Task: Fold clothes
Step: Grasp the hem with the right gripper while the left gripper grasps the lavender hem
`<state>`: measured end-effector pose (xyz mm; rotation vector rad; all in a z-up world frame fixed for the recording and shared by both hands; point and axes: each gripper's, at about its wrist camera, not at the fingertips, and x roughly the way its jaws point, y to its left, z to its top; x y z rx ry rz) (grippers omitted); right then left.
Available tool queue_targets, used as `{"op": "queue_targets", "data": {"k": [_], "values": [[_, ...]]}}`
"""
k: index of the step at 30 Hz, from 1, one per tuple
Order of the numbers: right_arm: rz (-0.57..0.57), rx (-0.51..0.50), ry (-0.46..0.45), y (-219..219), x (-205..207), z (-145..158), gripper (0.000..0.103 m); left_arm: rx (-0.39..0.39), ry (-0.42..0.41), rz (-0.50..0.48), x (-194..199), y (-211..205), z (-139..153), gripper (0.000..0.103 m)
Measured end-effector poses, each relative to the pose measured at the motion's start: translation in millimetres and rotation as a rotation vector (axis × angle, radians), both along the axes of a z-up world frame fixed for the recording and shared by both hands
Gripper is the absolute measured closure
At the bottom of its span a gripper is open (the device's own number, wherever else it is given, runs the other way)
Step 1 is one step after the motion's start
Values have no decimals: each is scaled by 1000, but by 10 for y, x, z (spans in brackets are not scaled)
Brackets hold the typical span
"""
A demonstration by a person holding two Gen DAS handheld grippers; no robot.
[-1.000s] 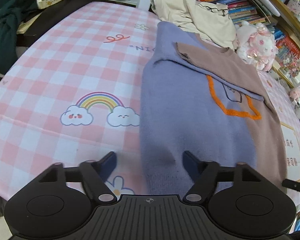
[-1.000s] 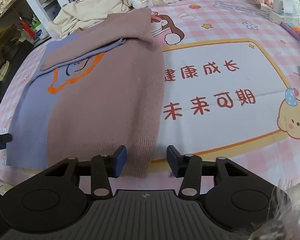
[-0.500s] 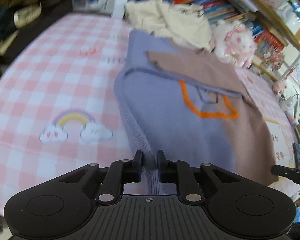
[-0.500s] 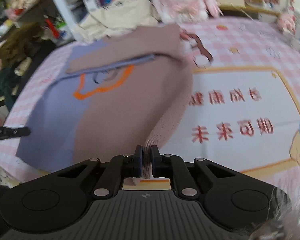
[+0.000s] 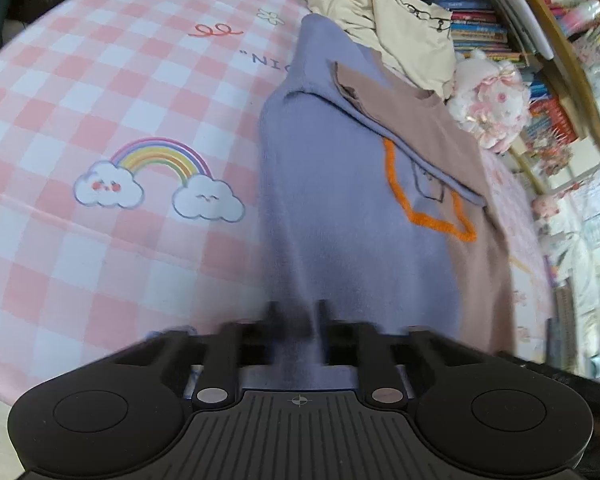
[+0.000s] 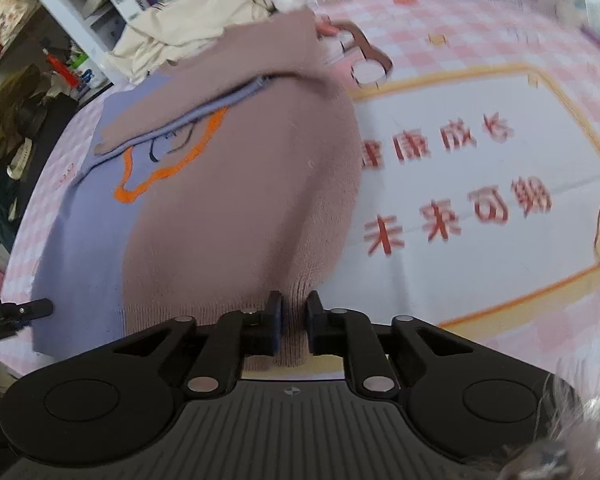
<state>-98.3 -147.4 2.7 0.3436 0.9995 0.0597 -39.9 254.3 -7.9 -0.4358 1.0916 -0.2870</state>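
One lilac-and-mauve knitted sweater [image 5: 352,216] lies on the pink checked counter [image 5: 100,92], its near hem pinched by two grippers, left gripper [image 5: 296,320] on lilac, right gripper [image 6: 294,312] on mauve.

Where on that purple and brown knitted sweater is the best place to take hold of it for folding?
By the ribbed bottom hem, coming from the near edge of the purple and brown knitted sweater. It lies flat on the pink checked cloth, so only its edge can be pinched. The left gripper is shut on the purple corner, the right gripper on the brown one.
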Motion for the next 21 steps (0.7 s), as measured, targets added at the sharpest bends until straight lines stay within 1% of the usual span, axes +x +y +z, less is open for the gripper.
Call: {"op": "queue_targets", "data": {"k": [1,3,5,7,9,10,16,19,21], "values": [[11,-18,-29,30,-14,45,92,20,-42,-13,-15,-34,73,98],[47,-19,-107,63,-74,170,92,71,-143,-60,-66,-136,252,98],[76,-16,-170,85,-122,277,92,86,-167,-84,-57,-174,303,98],[47,7,-123,17,-74,233,92,76,-137,-74,-4,-136,245,98],[-5,26,-47,-65,-29,115,92,32,-75,-51,41,-45,140,98],[-16,30,-28,-79,-30,75,92,17,-56,-45,39,-10,104,98],[-16,43,9,-96,-47,-19,92,-41,10,-29,23,66,-42,98],[-25,48,26,-103,-44,-56,91,-54,24,-25,17,95,-64,92],[-34,60,38,-116,-35,-80,89,-63,47,-25,23,103,-100,83]]}}
